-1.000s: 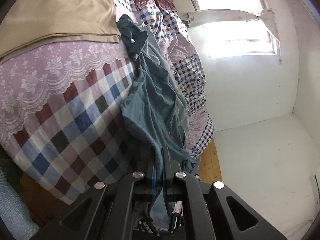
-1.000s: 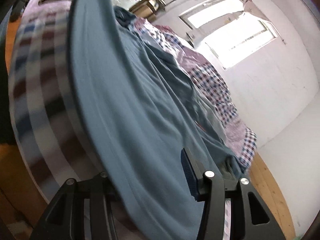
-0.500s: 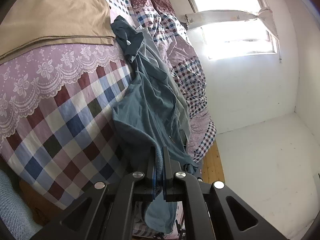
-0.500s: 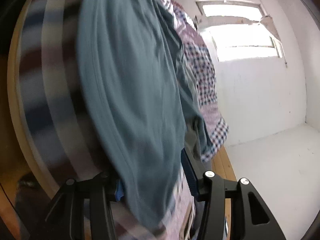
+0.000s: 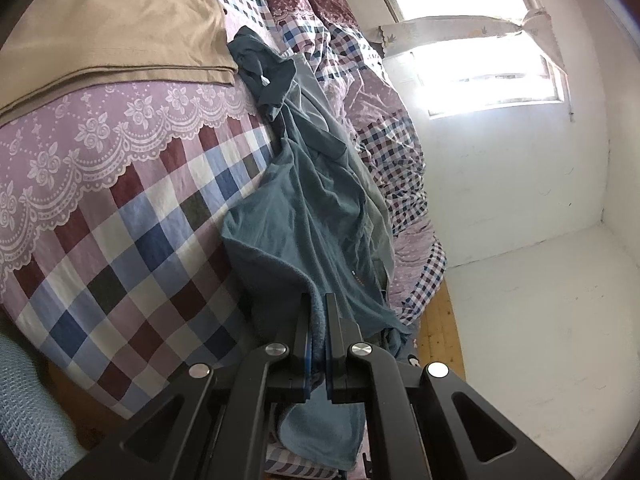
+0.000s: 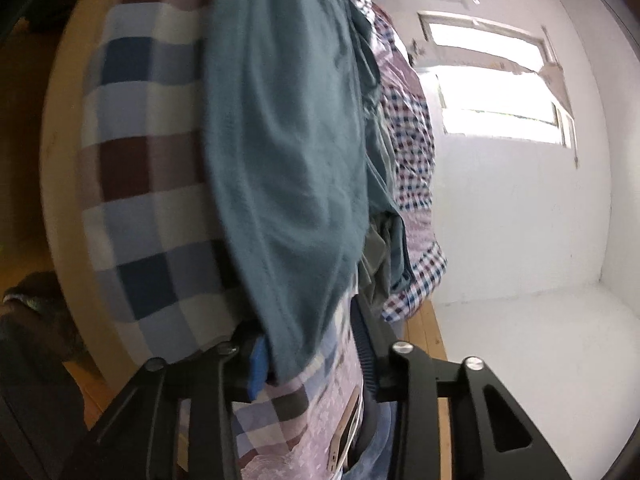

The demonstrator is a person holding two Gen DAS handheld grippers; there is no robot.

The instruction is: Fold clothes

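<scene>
A teal garment (image 5: 304, 200) lies crumpled lengthwise on the checked bedsheet (image 5: 132, 240), its far end bunched near a tan cloth. My left gripper (image 5: 319, 320) is shut on the garment's near edge, and a loose fold hangs below the fingers. In the right wrist view the same teal garment (image 6: 280, 152) drapes over the bed edge. My right gripper (image 6: 310, 356) is open, its fingers wide apart. The garment's hem hangs into the gap and rests against the blue pad (image 6: 256, 364) of the left finger. That view is blurred.
A folded tan cloth (image 5: 120, 20) lies at the bed's far left, and a rumpled checked quilt (image 5: 384, 140) runs along the right side. Wooden floor (image 5: 440, 320) and a white wall with a bright window (image 5: 480, 64) lie beyond. A flat gold-edged object (image 6: 344, 436) sits below the right gripper.
The right wrist view has swung down and rolled along the bed edge, its gripper still open around the hem. The left gripper stays shut on the garment, which has slid slightly toward it.
</scene>
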